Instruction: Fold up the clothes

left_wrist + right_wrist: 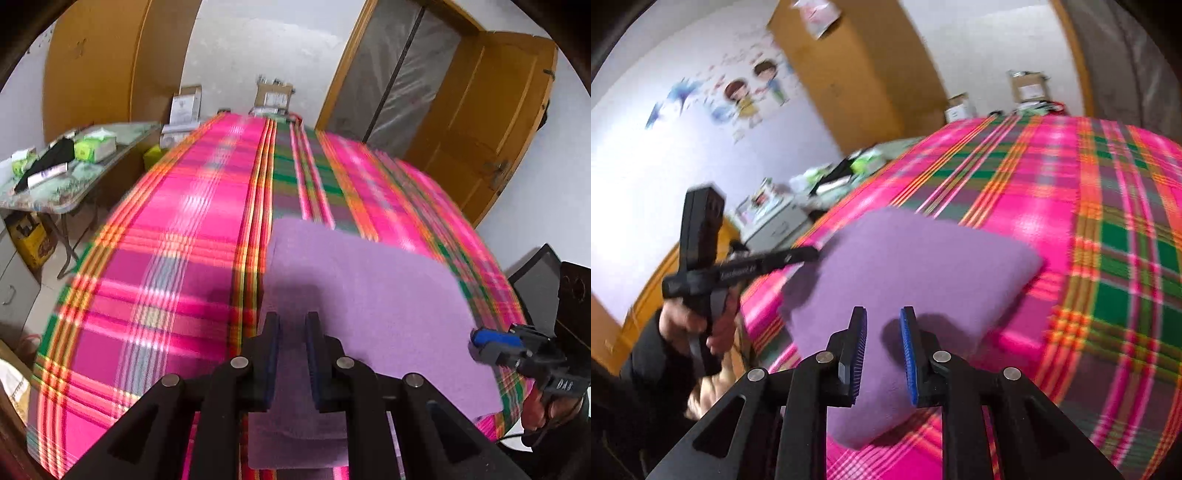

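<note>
A folded purple cloth [905, 266] lies on the plaid bedspread [1089, 229]. The left gripper [291, 325] pinches its edge at six o'clock (jaws narrow); the right gripper [882, 321] hangs over it, jaws parted, gripping nothing.

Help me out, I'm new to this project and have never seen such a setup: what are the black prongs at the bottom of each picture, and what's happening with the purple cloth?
The prongs are two-finger grippers that a person holds, one in each hand; a camera on each looks along its fingers. One picture comes from the left gripper, the other from the right gripper. Each also shows in the other's view, at the side.

A pink, green and orange plaid bedsheet covers the surface. On it lies a folded purple fleece cloth.

The left gripper's jaws seem to pinch the cloth's near edge. The right gripper's jaws stand apart above the cloth and hold nothing.
</note>
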Motion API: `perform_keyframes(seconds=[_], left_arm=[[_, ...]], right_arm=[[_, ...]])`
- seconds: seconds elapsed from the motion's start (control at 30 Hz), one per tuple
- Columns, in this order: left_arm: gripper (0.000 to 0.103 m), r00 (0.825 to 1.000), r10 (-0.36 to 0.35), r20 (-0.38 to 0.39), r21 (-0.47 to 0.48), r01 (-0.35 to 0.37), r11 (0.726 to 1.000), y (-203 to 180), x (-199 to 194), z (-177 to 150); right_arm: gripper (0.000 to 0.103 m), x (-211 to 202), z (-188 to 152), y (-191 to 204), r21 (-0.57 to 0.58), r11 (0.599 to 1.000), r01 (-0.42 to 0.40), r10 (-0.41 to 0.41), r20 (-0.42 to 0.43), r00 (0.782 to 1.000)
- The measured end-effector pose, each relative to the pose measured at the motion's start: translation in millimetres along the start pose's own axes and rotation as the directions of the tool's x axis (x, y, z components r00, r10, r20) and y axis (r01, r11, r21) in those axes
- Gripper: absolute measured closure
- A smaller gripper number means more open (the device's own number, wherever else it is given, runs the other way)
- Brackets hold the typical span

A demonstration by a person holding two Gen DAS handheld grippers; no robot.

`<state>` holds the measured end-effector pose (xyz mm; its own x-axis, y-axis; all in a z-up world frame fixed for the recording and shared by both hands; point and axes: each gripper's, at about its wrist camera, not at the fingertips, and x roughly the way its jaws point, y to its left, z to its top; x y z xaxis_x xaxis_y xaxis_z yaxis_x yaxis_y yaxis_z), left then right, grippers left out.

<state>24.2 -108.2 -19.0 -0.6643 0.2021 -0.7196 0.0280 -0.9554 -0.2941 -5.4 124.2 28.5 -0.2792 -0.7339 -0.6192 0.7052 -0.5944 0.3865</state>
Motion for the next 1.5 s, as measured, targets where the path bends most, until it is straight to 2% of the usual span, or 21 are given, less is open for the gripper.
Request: perform_keyframes(seconds=[0.3, 0.57, 0.77, 1.0, 1.3, 1.5], left_arm=[[0.089, 0.995, 0.097, 0.022, 0.033, -0.097, 0.995, -15, -17, -6], [0.089, 0.992, 0.121, 0.029, 0.025, -0.122, 0.992, -16, -30, -17], [0.089, 0.993, 0.121, 0.005, 0.037, -0.121, 0.992, -17, -23, -27], [0.088, 0.995, 0.092, 0.027, 0.038, -0.093, 0.995, -14, -22, -33], [0.088, 0.999, 0.038, 0.012, 0.039, -0.039, 0.999, -8, -34, -40], [0.088, 1.000, 0.008, 0.013, 0.055, -0.008, 0.998, -13, -46, -45]], right_arm=[[0.083, -5, -6, 14, -0.044, 0.998, 0.054, -0.054, 0.003, 0.999], [0.083, -7, -11, 20, -0.078, 0.996, 0.033, -0.033, 0.004, 0.999], [0.083, -2, -21, 23, -0.109, 0.993, 0.045, -0.047, -0.022, 0.999], [0.083, 3, -23, 19, -0.113, 0.993, 0.031, -0.034, -0.030, 0.999], [0.083, -4, -23, 23, -0.118, 0.993, 0.031, -0.034, -0.023, 0.999], [0.083, -6, -27, 23, -0.154, 0.988, -0.005, -0.003, -0.047, 0.999]])
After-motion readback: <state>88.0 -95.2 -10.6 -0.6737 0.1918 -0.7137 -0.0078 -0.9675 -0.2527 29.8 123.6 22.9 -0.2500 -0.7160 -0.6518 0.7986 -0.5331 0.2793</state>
